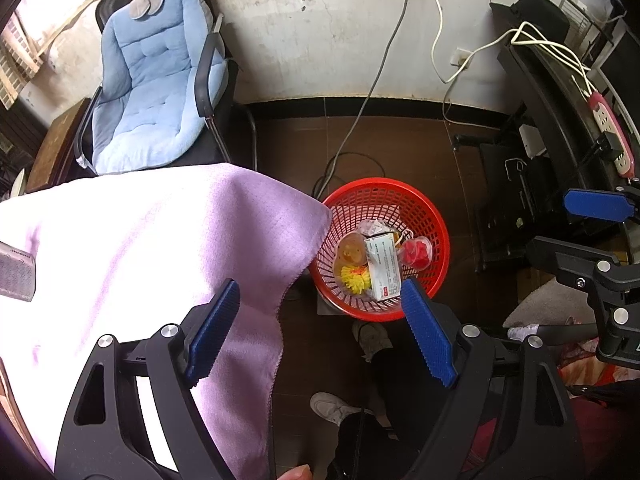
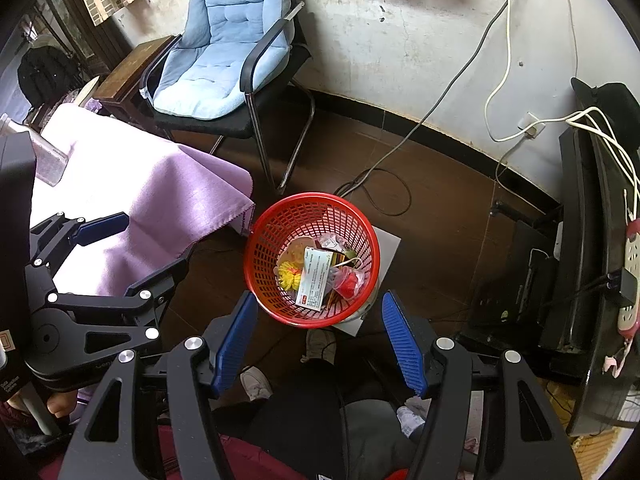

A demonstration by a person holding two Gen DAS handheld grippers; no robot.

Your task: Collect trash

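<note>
Red mesh basket (image 2: 312,258) stood on the floor just off the purple-clothed table's corner. White printed carton (image 2: 316,278) lay inside, long axis pointing rim to rim; print unreadable. Left gripper (image 1: 320,328) and right gripper (image 2: 318,338) both gaped, empty.

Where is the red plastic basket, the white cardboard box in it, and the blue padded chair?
Red plastic basket (image 2: 256,240), right wrist view, left rim.
White cardboard box (image 2: 316,280), right wrist view, printed face.
Blue padded chair (image 1: 152,92), left wrist view, seat cushion.
</note>
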